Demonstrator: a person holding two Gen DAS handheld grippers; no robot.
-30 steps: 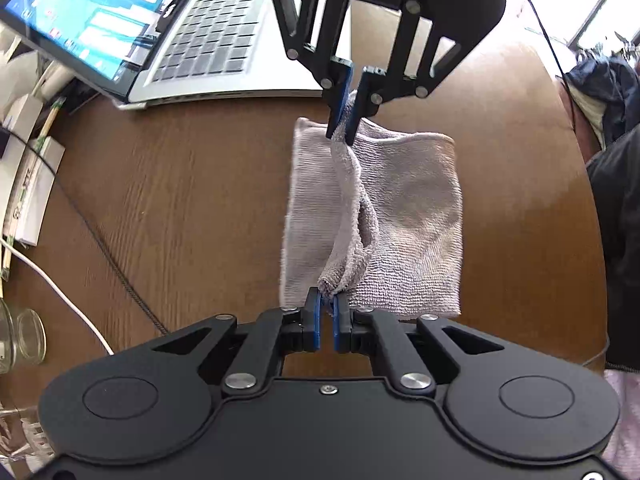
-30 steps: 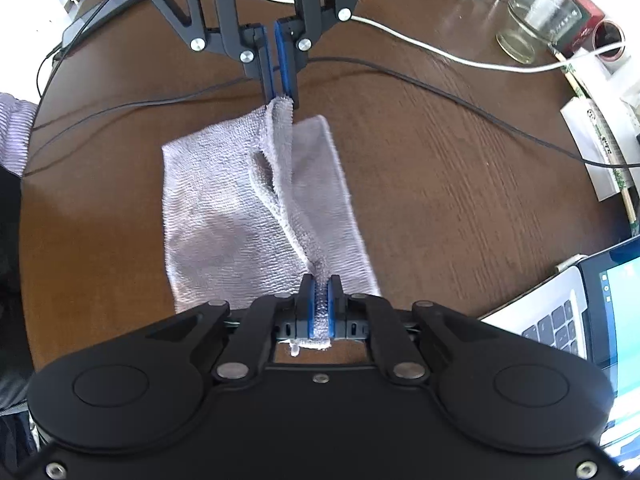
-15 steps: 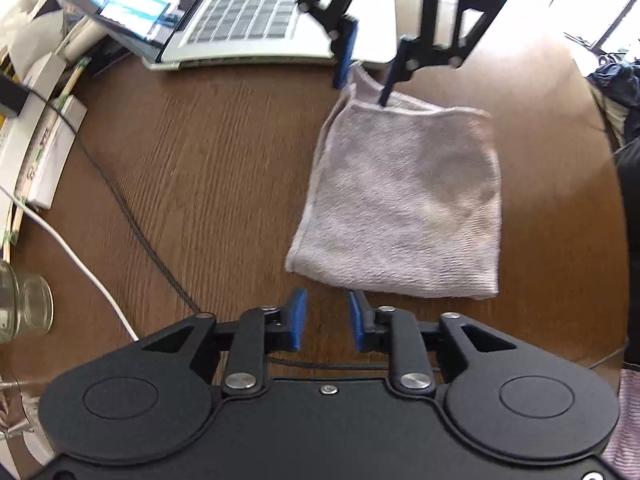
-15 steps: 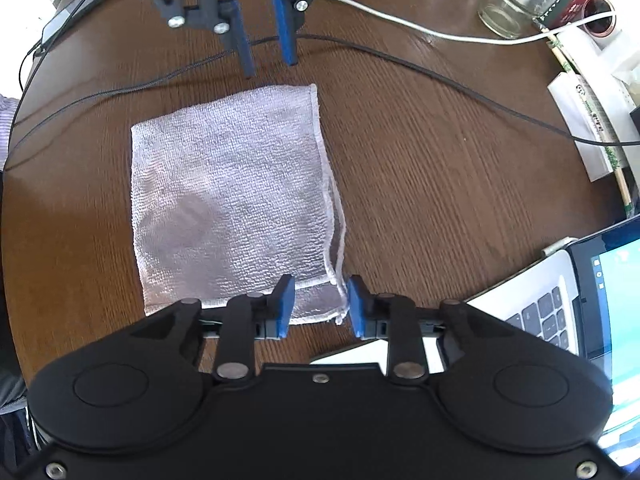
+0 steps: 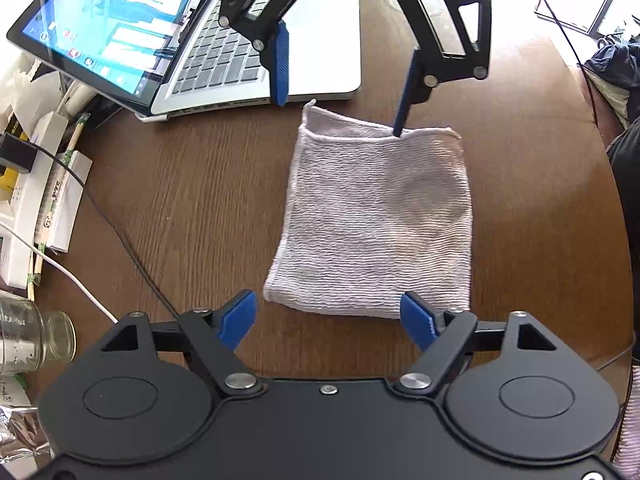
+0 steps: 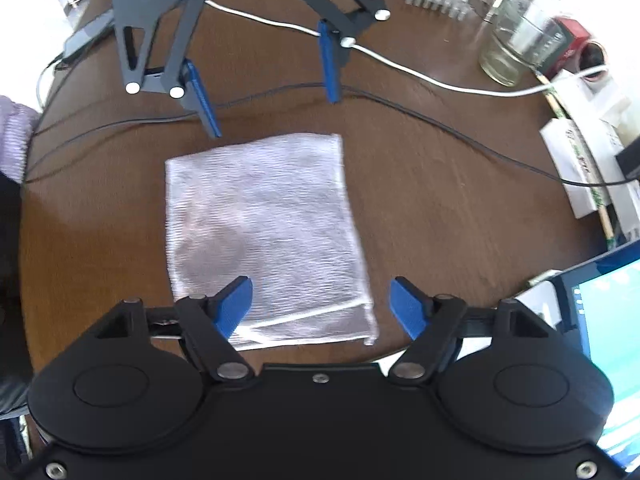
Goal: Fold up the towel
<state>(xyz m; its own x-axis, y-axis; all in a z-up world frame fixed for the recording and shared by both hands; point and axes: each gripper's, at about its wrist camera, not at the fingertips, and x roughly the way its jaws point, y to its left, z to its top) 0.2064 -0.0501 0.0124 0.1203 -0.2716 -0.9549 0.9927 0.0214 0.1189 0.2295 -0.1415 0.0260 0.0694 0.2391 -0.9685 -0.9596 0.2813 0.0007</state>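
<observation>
A pale grey towel lies flat and folded on the brown wooden table; in the right wrist view the towel fills the middle. My left gripper is open wide just short of the towel's near edge, holding nothing. The right gripper hangs open over the towel's far edge, one blue fingertip close above the cloth. In the right wrist view my right gripper stands open above the towel's near edge, and the left gripper is open beyond the far edge.
An open laptop sits just behind the towel. Cables cross the table at the left, beside a glass jar and white boxes. In the right wrist view a glass, a white cable and boxes lie along the far and right side.
Both grippers let go of the towel's raised middle fold and opened wide. The towel dropped flat into a folded rectangle, and both grippers drew back from it.
</observation>
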